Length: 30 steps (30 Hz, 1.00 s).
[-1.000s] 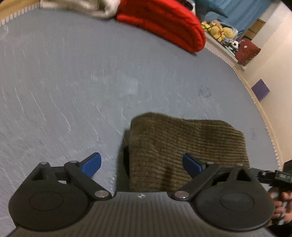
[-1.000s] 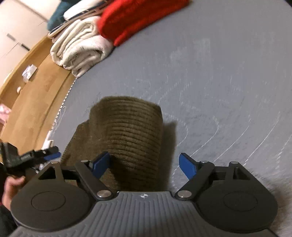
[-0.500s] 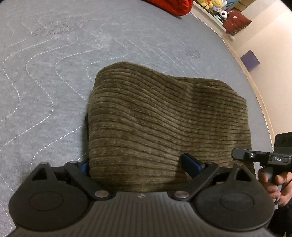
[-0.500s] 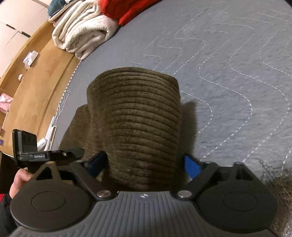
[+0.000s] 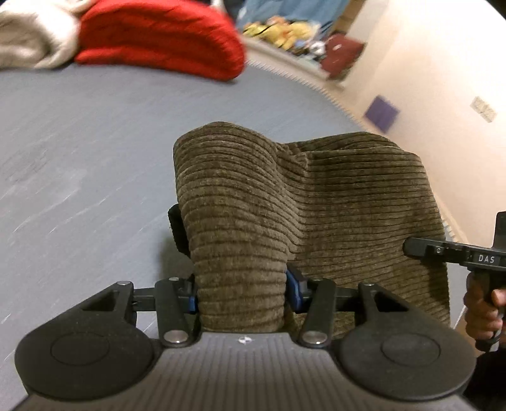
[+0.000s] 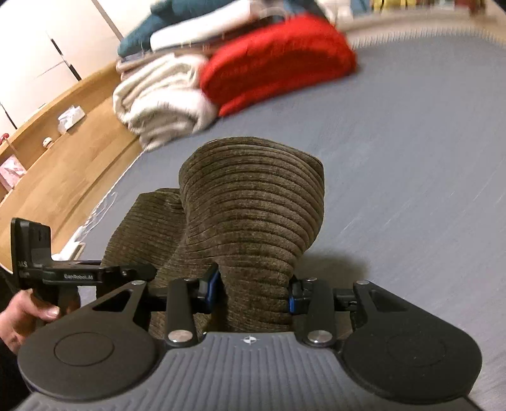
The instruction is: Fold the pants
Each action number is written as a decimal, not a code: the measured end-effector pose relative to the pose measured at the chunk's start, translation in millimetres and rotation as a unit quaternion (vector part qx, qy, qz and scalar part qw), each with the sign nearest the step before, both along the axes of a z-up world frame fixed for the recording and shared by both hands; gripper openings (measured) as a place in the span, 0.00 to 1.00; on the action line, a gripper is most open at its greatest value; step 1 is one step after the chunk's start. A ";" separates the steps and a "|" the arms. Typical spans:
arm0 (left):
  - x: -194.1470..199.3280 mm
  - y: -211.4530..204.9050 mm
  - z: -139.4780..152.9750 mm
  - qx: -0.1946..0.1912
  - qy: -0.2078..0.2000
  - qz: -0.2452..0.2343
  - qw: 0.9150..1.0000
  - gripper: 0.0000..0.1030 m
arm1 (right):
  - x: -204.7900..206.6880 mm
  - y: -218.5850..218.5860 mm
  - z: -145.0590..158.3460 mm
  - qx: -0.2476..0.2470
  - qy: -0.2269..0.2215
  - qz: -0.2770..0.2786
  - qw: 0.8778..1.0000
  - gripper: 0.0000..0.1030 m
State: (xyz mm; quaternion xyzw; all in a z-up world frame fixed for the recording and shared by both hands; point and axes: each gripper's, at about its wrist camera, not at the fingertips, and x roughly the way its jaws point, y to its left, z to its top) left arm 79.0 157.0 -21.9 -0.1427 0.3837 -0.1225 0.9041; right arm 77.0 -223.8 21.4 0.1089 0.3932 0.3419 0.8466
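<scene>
The folded olive-brown corduroy pants (image 5: 348, 196) lie on the grey quilted bed cover (image 5: 79, 142). My left gripper (image 5: 242, 291) has its jaws closing, and its blue pads (image 5: 293, 289) pinch a raised bunch of the near edge at the pants' left side. My right gripper (image 6: 253, 291) is also closing, with its pads squeezing a lifted hump of the pants (image 6: 253, 196) at their right side. Each gripper shows in the other's view, held by a hand: the right gripper (image 5: 458, 253), the left gripper (image 6: 79, 275).
A folded red knit (image 5: 158, 41) and a cream blanket (image 5: 28, 41) lie at the far end of the bed, with more folded laundry (image 6: 196, 28) stacked behind. Wooden flooring (image 6: 63, 164) runs beside one edge. A purple box (image 5: 381, 113) sits by the wall.
Both grippers went from wide open around the pants' near edge to pinching it. The gripped fabric has lifted and bunched up into humps, and both views have tilted upward.
</scene>
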 end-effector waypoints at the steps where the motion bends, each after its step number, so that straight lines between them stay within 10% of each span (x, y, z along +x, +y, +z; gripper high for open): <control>1: 5.3 -8.7 4.4 -0.002 -0.016 -0.007 1.000 0.52 | 2.2 -8.6 6.3 -0.004 -0.020 -0.005 1.000 0.39; 7: 28.4 -35.8 11.8 -0.003 -0.056 -0.026 0.998 0.56 | 31.3 -49.6 20.8 -0.011 -0.106 -0.038 0.994 0.45; 11: 26.9 -42.5 2.9 0.103 -0.046 0.054 0.992 0.60 | 62.7 -55.5 -5.1 -0.083 -0.098 -0.155 0.980 0.59; 14: 15.8 -41.0 11.6 0.098 -0.070 0.054 0.991 0.60 | 72.9 -68.7 -11.6 -0.095 -0.078 -0.208 0.970 0.60; 19: 6.7 -75.1 10.4 0.122 -0.102 -0.042 0.986 0.55 | 58.4 -58.0 -1.6 -0.081 -0.116 -0.111 0.984 0.60; 23: 20.1 -92.5 -39.5 0.182 0.033 -0.116 0.976 0.42 | 58.6 -36.7 -32.3 -0.167 -0.052 0.008 0.985 0.52; 30: 25.7 -76.9 -32.9 0.162 0.025 -0.095 0.982 0.41 | 67.4 -39.2 -47.6 -0.181 -0.024 0.023 0.983 0.53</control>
